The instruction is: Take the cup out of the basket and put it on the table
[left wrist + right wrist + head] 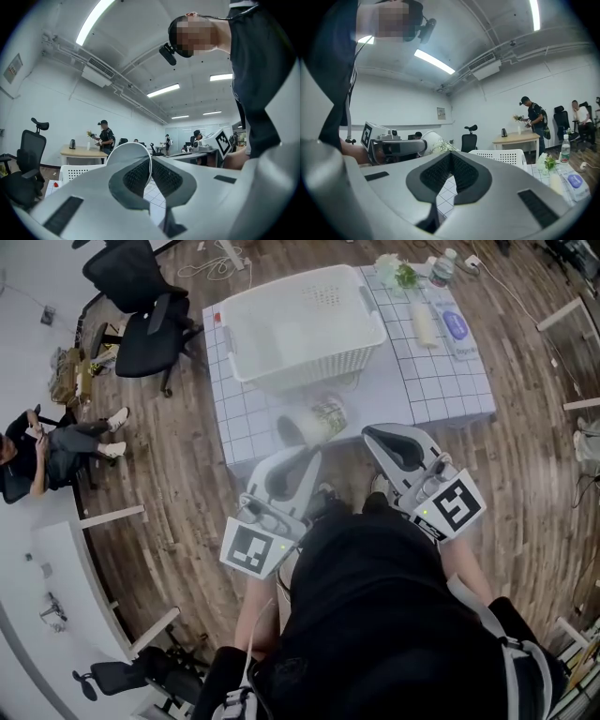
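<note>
Left gripper (302,457), jaws pinched narrow on the rim of the cup (317,420), holds it clear of the basket (309,367) at 12 o'clock, apparently tilted above the table (441,381) edge. Next: set it down upright. Right gripper (377,437) is closed and empty.

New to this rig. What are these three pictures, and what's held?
No robot: a person holds a two-jaw gripper in each hand. The head view is from a camera on the person's head, looking down; the other two are from cameras riding on each gripper, looking along its jaws. The table with the white gridded cover carries a white perforated plastic basket and a clear bottle. The left gripper is clamped on the rim of a white paper cup with green print, out of the basket, by the table's near edge. The right gripper is shut and empty.
</note>
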`<state>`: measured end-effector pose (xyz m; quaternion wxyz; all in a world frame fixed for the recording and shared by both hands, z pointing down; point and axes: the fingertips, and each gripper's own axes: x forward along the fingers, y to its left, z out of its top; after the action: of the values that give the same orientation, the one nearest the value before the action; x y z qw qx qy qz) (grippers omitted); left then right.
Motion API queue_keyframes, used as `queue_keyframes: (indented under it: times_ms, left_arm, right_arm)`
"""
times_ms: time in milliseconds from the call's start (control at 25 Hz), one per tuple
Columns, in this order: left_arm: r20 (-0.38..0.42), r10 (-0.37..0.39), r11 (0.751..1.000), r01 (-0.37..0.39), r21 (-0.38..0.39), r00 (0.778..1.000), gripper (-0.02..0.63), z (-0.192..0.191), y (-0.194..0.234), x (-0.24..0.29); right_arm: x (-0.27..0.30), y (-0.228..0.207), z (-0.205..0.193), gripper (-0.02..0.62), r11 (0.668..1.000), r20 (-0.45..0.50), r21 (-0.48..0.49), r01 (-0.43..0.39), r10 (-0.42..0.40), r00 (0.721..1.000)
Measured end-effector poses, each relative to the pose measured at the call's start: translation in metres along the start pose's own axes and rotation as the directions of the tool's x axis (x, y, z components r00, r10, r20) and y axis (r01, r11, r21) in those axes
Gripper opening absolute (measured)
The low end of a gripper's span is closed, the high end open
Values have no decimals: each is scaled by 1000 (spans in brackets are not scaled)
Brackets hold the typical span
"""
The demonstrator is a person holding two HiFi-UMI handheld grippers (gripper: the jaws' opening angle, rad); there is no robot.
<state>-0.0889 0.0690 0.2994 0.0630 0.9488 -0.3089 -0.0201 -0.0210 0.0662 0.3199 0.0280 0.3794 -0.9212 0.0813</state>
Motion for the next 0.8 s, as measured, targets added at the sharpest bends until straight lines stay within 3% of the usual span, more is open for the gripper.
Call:
queue_keyframes:
  times_ms: [280,800]
  left_arm:
    - [3,28,1000,-28,1,1000,21,0,-4,-2]
    - [-1,27,999,-27,21,1000,21,-2,-13,2]
  right_arm:
    - [-4,8,5,15,999,3,-25,-47,47,999]
    - [-15,6,3,14,999,-8,-39,-26,25,1000]
